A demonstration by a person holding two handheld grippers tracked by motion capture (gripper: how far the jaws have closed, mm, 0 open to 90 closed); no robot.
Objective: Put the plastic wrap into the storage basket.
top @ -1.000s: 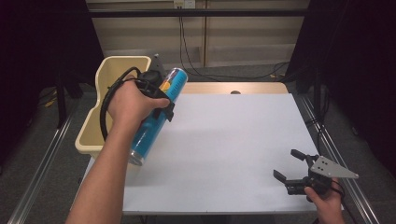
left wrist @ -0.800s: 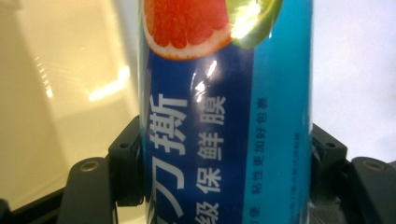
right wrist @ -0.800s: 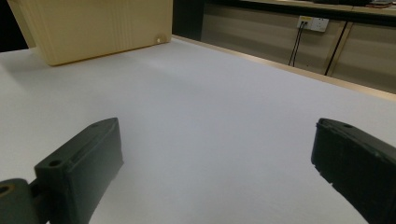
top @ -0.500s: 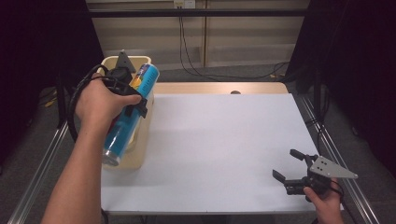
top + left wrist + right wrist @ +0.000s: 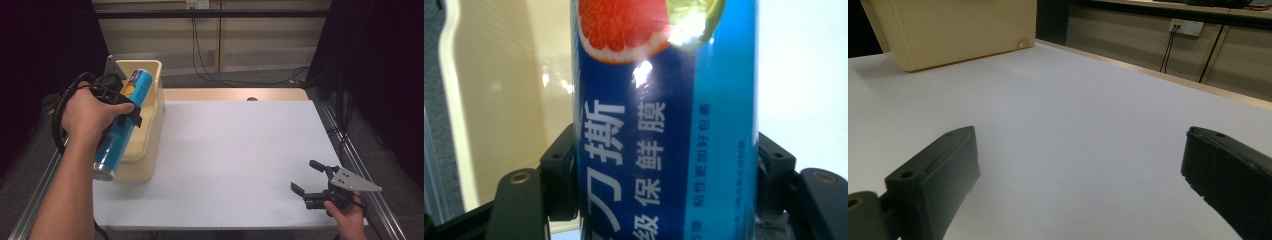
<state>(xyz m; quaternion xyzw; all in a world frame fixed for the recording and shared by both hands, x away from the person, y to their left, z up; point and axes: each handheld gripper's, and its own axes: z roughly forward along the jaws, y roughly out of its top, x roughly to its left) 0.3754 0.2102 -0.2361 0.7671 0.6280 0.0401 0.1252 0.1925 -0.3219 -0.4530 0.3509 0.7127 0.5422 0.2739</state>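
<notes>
A tall blue cylindrical tube [image 5: 121,125] with a grapefruit picture and white characters hangs tilted over the cream bin [image 5: 150,107] at the table's left edge. My left gripper [image 5: 125,107] is shut on the blue tube [image 5: 664,125] around its middle; both jaws press its sides in the left gripper view, with the cream bin [image 5: 499,100] behind it. My right gripper [image 5: 307,177] rests near the table's front right corner, open with nothing between its jaws. In the right gripper view my right gripper [image 5: 1083,170] faces bare white tabletop, the cream bin [image 5: 958,30] far off.
The white table top [image 5: 240,150] spreads between the bin and the right gripper. A wooden strip [image 5: 235,94] runs along the far edge. Metal rails [image 5: 360,160] flank the table. Cables [image 5: 205,55] hang down the wall behind.
My left gripper carried the blue tube leftward from over the table to above the cream bin. The right gripper stayed where it was.
</notes>
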